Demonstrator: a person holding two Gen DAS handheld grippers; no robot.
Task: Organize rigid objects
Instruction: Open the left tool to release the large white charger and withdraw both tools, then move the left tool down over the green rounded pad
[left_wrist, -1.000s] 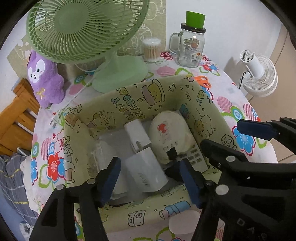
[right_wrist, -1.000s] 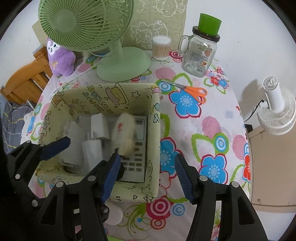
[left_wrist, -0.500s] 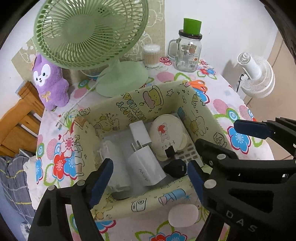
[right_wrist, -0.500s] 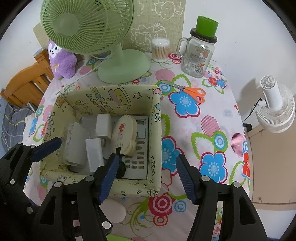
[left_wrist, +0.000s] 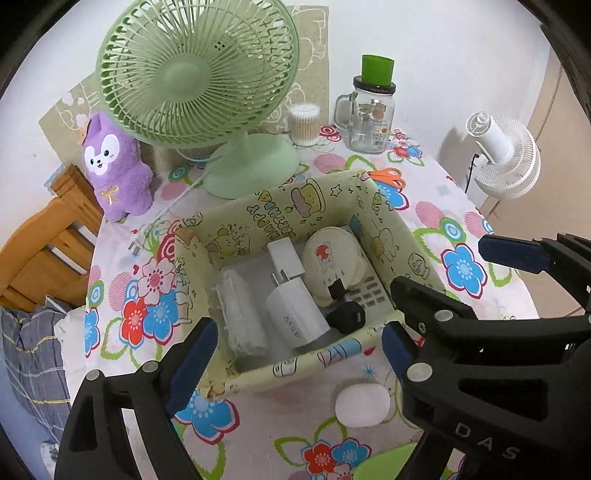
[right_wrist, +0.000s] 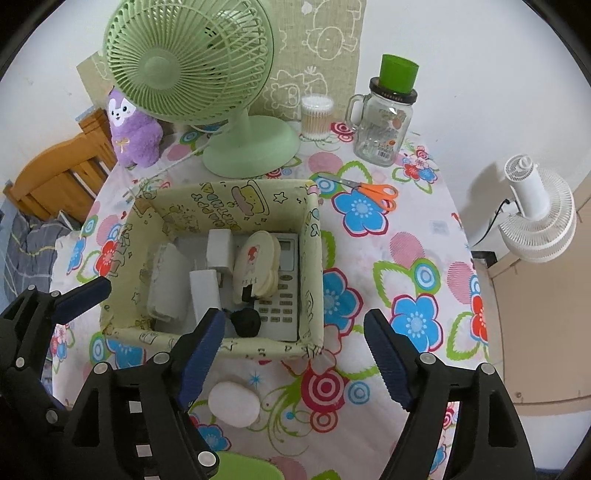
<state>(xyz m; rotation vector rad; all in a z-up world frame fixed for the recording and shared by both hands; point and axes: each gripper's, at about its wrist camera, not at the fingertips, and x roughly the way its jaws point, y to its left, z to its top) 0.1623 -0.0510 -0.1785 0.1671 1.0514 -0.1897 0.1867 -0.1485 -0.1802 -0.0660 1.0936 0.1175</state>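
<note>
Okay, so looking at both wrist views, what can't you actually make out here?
- Remote control: both views, upper keys covered by the round cream item leaning on it.
- Green object: right wrist view, cut off by the bottom edge and the right tool.
- Jar label: both views, print too small to read.
- Storage box floor: both views, buried under the chargers.

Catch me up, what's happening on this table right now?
A person with two handheld grippers is sorting small items into the patterned box. It already holds white chargers, a remote, a round cream item and a black plug. The left gripper and right gripper have just been opening their jaws; both are empty above the box's near edge. A white oval case and orange scissors remain outside.
</note>
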